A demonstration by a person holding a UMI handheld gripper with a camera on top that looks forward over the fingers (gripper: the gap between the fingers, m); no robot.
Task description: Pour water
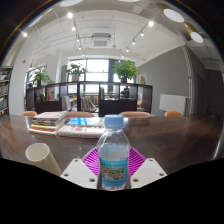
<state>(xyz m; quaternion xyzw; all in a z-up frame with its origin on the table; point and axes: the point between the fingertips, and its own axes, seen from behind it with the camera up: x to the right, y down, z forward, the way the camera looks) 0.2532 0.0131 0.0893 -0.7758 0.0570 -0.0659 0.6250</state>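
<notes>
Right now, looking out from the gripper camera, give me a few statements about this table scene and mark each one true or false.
1. A water bottle with a blue cap stands between the jaws of the gripper. True.
2. The bottle's cap is off. False: the cap is on.
3. A pale paper cup is on the wooden table, off to the bottle's side. True.
4. The cup sits between the jaws. False: it is outside them, apart from the bottle.
5. Books lie on the table beyond the bottle. True.
</notes>
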